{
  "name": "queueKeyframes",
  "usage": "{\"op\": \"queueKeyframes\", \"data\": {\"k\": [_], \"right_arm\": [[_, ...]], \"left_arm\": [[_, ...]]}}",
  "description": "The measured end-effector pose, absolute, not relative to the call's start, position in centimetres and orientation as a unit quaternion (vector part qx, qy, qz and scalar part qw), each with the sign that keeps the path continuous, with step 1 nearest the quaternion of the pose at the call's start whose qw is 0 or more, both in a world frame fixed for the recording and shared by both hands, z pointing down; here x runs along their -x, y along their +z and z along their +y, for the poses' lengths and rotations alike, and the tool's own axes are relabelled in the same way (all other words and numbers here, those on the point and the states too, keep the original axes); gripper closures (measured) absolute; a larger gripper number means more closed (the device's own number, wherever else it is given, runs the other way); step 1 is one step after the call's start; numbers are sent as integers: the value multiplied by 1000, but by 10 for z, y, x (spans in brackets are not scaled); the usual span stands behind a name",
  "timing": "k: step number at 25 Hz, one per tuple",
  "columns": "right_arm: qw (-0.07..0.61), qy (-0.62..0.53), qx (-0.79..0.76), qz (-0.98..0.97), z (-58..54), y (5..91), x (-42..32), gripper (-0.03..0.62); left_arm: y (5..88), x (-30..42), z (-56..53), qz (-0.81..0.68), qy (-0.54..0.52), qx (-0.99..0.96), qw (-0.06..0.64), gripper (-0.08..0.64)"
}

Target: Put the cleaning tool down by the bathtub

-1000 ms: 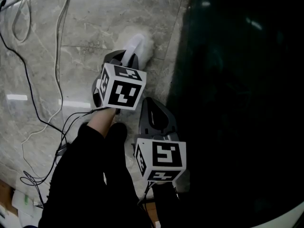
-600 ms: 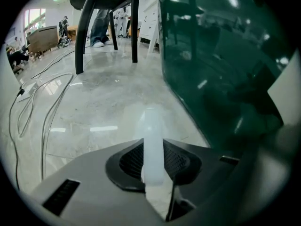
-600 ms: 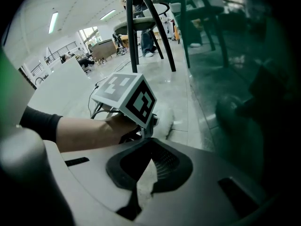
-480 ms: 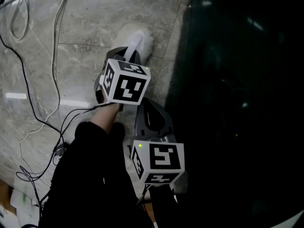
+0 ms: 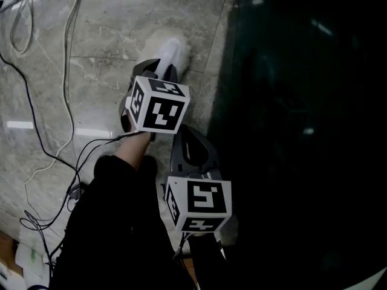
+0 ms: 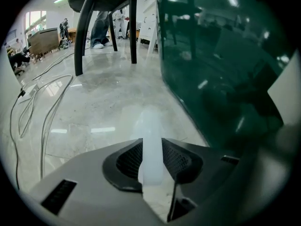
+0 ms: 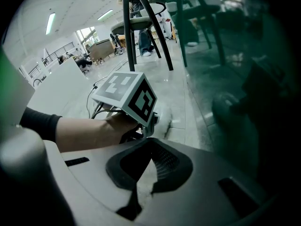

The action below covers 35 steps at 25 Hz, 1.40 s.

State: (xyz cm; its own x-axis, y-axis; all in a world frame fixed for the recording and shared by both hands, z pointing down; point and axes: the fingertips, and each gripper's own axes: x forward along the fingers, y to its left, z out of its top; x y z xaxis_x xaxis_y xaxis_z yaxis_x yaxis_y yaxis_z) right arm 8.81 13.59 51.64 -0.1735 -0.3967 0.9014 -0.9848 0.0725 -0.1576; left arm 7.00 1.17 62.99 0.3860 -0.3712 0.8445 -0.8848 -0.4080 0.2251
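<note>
White cleaning tool (image 5: pixel 172 50) rests on the marble floor (image 5: pixel 109 41) just beside the dark green bathtub (image 5: pixel 302 132), its handle between the left gripper's (image 6: pixel 151 161) loosened jaws, which have just been opening; right gripper (image 7: pixel 150 166) closed, empty; seemingly only withdrawal remains.

Right gripper (image 7: pixel 150 166), bottom centre: we noted its pads meeting at the tips, nothing between. Mid-left, a hand (image 7: pixel 101 128) gripped the left gripper (image 7: pixel 149 125); a pale cleaning tool (image 7: pixel 165 119) lay just beyond. The dark bathtub (image 7: pixel 244 102) filled the right side.
</note>
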Motion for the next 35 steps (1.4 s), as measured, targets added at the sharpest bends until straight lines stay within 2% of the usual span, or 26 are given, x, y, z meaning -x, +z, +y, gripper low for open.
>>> {"op": "queueKeyframes", "data": {"k": [10,19,24,27,35], "right_arm": [[364,408,-542,-638,129,503,-89,592],[354,409,-562,-626,122,462,-86,592],[351,411,-564,-624,118,440,-83,592],[345,416,-569,-621,116,430,-84,592],[344,406,-564,-631,111,409,-81,592]], "left_arm": [[603,-69,18,-387,368,-769,352,423],[541,-49,29,-368,366,-774,364,425],[509,-36,24,-374,360,-777,355,519],[494,-29,21,-376,358,-778,353,551],[466,-21,27,-371,360,-782,349,552]]}}
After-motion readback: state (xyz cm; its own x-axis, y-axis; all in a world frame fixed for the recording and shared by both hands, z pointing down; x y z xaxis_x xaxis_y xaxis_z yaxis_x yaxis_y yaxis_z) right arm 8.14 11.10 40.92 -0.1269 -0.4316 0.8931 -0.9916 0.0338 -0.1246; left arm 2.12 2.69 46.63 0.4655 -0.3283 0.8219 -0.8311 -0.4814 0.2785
